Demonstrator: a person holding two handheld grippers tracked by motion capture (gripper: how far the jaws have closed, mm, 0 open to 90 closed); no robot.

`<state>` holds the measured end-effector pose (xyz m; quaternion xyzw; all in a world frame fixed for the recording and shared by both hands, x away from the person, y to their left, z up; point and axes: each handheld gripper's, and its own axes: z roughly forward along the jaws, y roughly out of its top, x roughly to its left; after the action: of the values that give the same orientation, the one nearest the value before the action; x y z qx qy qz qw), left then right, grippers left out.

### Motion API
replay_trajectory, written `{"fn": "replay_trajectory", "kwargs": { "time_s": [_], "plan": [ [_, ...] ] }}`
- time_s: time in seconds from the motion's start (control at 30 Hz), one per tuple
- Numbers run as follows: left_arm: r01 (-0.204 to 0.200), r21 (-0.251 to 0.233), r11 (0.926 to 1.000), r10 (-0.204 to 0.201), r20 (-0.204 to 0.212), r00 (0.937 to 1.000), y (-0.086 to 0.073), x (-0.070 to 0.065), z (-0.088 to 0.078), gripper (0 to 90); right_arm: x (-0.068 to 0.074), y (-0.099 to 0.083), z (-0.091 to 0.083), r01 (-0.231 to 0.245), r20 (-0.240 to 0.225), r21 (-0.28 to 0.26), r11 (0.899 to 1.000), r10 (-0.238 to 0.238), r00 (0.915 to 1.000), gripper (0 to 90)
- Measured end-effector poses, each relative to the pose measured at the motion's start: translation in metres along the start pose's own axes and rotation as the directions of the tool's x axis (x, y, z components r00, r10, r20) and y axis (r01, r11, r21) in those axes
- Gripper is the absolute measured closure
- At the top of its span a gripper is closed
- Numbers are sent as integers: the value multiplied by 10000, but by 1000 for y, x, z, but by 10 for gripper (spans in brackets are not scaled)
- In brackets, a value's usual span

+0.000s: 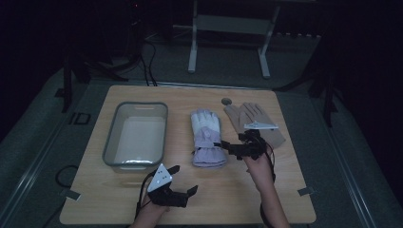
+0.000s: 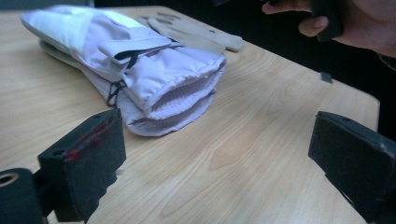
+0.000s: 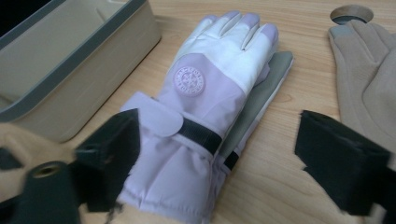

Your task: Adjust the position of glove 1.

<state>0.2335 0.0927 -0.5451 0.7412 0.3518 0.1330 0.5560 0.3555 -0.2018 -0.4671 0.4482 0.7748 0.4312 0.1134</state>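
Observation:
A pair of lilac and white ski gloves (image 1: 206, 137) lies stacked at the middle of the wooden table, cuffs toward me. My right gripper (image 1: 227, 148) hovers just right of the cuffs and points left at them. In the right gripper view its jaws stand wide apart, either side of the lilac gloves' (image 3: 210, 79) cuff, and the pads do not press on it, so my right gripper (image 3: 224, 140) is open. My left gripper (image 1: 184, 180) is near the table's front edge, open with nothing between its jaws. From my left gripper (image 2: 219, 144) the gloves' (image 2: 140, 70) open cuffs lie ahead.
A grey plastic bin (image 1: 136, 134) stands left of the gloves; the bin (image 3: 70, 60) looks bare inside. A pair of tan gloves (image 1: 254, 121) lies to the right, the tan gloves (image 3: 369, 79) close to my right jaw. A round hole (image 1: 226, 101) marks the table's far side.

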Motion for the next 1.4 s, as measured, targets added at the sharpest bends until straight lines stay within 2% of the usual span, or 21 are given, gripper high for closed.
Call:
{"fn": "replay_trajectory", "kwargs": {
  "time_s": [0.07, 0.17, 0.3, 0.37, 0.47, 0.6, 0.7, 0.8, 0.87, 0.93, 1.03, 1.1, 1.17, 1.23, 1.27, 1.33, 1.37, 1.4],
  "plan": [
    [102, 409, 9991, -100, -55, 9999, 8, 2, 3, 41, 0, 0, -5, 95, -239, -73, 9999, -97, 9997, 134],
    [-105, 980, 9951, 129, -238, 9996, 22, 3, 10, 42, -3, -1, -10, 207, -119, -66, 9998, -208, 9997, 135],
    [-293, 1102, 9935, 322, -248, 9992, 38, 8, 18, 42, -12, -2, -9, 199, 26, -142, 9997, -199, 9998, 140],
    [-261, 1208, 9923, 305, -347, 9989, 47, 13, 23, 43, -16, -2, -8, 203, 55, -213, 9996, -202, 9998, 190],
    [78, 1328, 9911, -12, -498, 9988, 56, 21, 32, 53, -21, 1, -3, 282, 154, -91, 9996, -281, 9995, 229],
    [199, 1659, 9859, -74, -757, 9971, 63, 26, 45, 62, -25, 9, 10, 328, 268, 187, 9993, -333, 9991, 328],
    [241, 1938, 9808, -51, -978, 9952, 67, 29, 55, 63, -24, 15, 24, 171, 109, 286, 9994, -174, 9998, 363],
    [517, 2108, 9762, -257, -1245, 9919, 70, 32, 64, 145, -23, 20, 39, -68, -66, 287, 9996, 70, 10000, 411],
    [545, 2348, 9705, -194, -1493, 9886, 70, 34, 71, 146, -23, 22, 49, -285, -196, 400, 9988, 293, 9994, 407],
    [641, 2544, 9650, -193, -1749, 9844, 68, 36, 76, 151, -23, 24, 59, -339, -121, 533, 9980, 346, 9993, 390],
    [990, 2875, 9527, -487, -1772, 9830, 64, 39, 85, 151, -23, 22, 71, -505, -114, 782, 9957, 515, 9986, 364],
    [1142, 3007, 9468, -617, -1786, 9820, 60, 41, 90, 151, -22, 19, 77, -518, -9, 1006, 9936, 522, 9986, 343],
    [1360, 2999, 9442, -830, -1827, 9796, 58, 44, 93, 151, -25, 15, 82, -601, 29, 1267, 9901, 602, 9982, 337],
    [1409, 3087, 9407, -859, -1849, 9790, 56, 45, 97, 151, -24, 10, 88, -459, 512, 1828, 9821, 371, 9980, 304],
    [1437, 3144, 9383, -872, -1868, 9785, 55, 46, 98, 151, -24, 7, 90, -462, 519, 2034, 9780, 363, 9980, 294],
    [1699, 3187, 9325, -1174, -1773, 9771, 50, 49, 100, 151, -25, 4, 93, -368, 658, 2270, 9732, 224, 9976, 281],
    [1699, 3187, 9325, -1174, -1773, 9771, 50, 49, 100, 150, -26, 4, 95, -403, 608, 2363, 9709, 266, 9978, 281],
    [1711, 3283, 9289, -1206, -1685, 9783, 46, 52, 102, 150, -27, 2, 97, -546, 522, 2488, 9670, 429, 9977, 278]
  ]
}}
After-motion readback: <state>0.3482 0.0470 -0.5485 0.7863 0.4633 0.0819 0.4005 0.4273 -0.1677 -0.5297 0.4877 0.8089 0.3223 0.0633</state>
